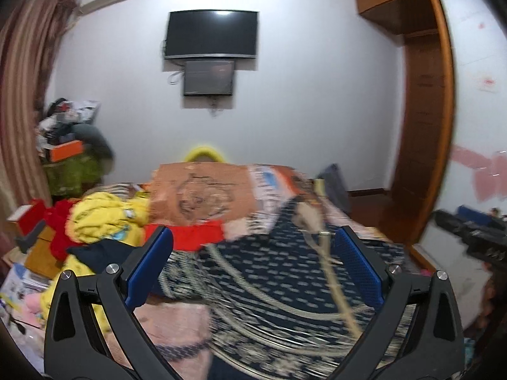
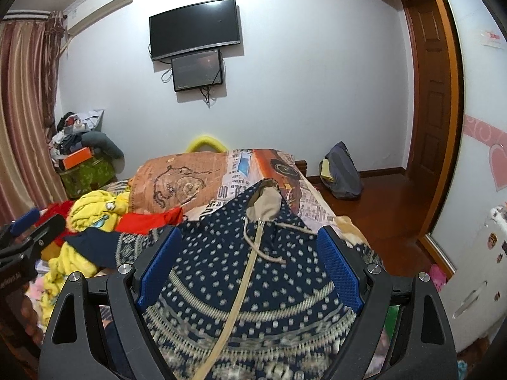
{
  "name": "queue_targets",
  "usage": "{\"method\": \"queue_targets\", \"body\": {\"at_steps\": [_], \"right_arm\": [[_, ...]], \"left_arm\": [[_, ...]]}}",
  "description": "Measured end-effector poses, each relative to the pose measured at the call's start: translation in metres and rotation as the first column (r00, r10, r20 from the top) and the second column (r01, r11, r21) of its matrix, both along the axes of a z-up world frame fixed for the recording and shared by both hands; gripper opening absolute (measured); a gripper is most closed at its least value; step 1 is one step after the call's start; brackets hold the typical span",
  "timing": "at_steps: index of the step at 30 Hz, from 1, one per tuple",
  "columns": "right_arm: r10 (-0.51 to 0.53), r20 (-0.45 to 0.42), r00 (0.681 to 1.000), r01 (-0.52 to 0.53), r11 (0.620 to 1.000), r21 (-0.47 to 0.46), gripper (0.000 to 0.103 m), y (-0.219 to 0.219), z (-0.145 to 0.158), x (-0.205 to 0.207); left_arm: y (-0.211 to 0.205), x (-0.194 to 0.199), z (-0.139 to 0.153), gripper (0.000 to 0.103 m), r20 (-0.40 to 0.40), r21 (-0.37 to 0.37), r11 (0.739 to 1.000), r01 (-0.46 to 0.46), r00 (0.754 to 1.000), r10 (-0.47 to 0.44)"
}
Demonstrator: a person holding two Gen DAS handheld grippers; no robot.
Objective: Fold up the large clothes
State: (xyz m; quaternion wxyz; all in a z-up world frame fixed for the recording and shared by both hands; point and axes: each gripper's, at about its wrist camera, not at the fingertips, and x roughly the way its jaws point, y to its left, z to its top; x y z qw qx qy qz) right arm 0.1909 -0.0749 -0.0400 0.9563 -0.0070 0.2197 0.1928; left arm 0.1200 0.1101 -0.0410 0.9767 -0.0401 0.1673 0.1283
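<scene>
A navy hooded garment with white dots, beige bands, a beige zipper strip and a drawcord [image 2: 253, 272] lies spread on the bed, hood pointing away. It also shows, blurred, in the left wrist view [image 1: 269, 272]. My left gripper [image 1: 253, 237] is open above its left part, its blue pads wide apart, holding nothing. My right gripper [image 2: 248, 237] is open over the garment's middle, holding nothing. The left gripper also shows at the left edge of the right wrist view [image 2: 28, 237], and the right gripper at the right edge of the left wrist view [image 1: 469, 231].
A pile of yellow [image 2: 95, 212], red [image 2: 149, 221] and dark clothes lies left on the bed. An orange patterned blanket [image 2: 177, 183] covers the far bed. A grey bag [image 2: 343, 171] sits on the wooden floor. Cluttered boxes [image 2: 82, 161] stand by the curtain; a door is at right.
</scene>
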Motion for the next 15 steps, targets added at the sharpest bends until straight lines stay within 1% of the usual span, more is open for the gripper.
{"method": "queue_targets", "body": {"at_steps": [2,4,6,7,9,11,13,15], "right_arm": [[0.003,0.005,1.000,-0.003,1.000,-0.020,0.085,0.006,0.000,0.016],[0.006,0.011,1.000,-0.005,0.999,-0.040,0.085,0.014,0.000,0.035],[0.005,0.011,1.000,-0.004,0.997,-0.072,0.085,0.021,-0.002,0.052],[0.010,0.011,1.000,-0.009,0.996,-0.092,0.085,0.026,-0.004,0.062],[0.015,-0.005,1.000,-0.015,0.992,-0.127,0.085,0.034,-0.008,0.080],[0.029,-0.045,0.999,-0.035,0.990,-0.140,0.085,0.043,-0.017,0.098],[0.049,-0.103,0.994,-0.062,0.989,-0.132,0.085,0.049,-0.029,0.115],[0.046,-0.155,0.987,-0.068,0.989,-0.133,0.085,0.056,-0.041,0.127]], "left_arm": [[0.026,0.015,-0.005,0.102,-0.028,0.006,0.999,-0.038,0.999,0.038],[0.054,0.025,-0.010,0.103,-0.048,-0.027,0.997,-0.073,0.996,0.071],[0.092,0.035,-0.016,0.103,-0.075,-0.081,0.992,-0.100,0.993,0.094],[0.112,0.039,-0.020,0.103,-0.085,-0.096,0.989,-0.115,0.991,0.107],[0.142,0.047,-0.027,0.102,-0.118,-0.090,0.983,-0.160,0.982,0.149],[0.178,0.057,-0.040,0.103,-0.169,-0.094,0.973,-0.210,0.967,0.192],[0.213,0.064,-0.057,0.102,-0.219,-0.151,0.962,-0.228,0.957,0.192],[0.249,0.069,-0.079,0.102,-0.287,-0.227,0.939,-0.257,0.940,0.188]]}}
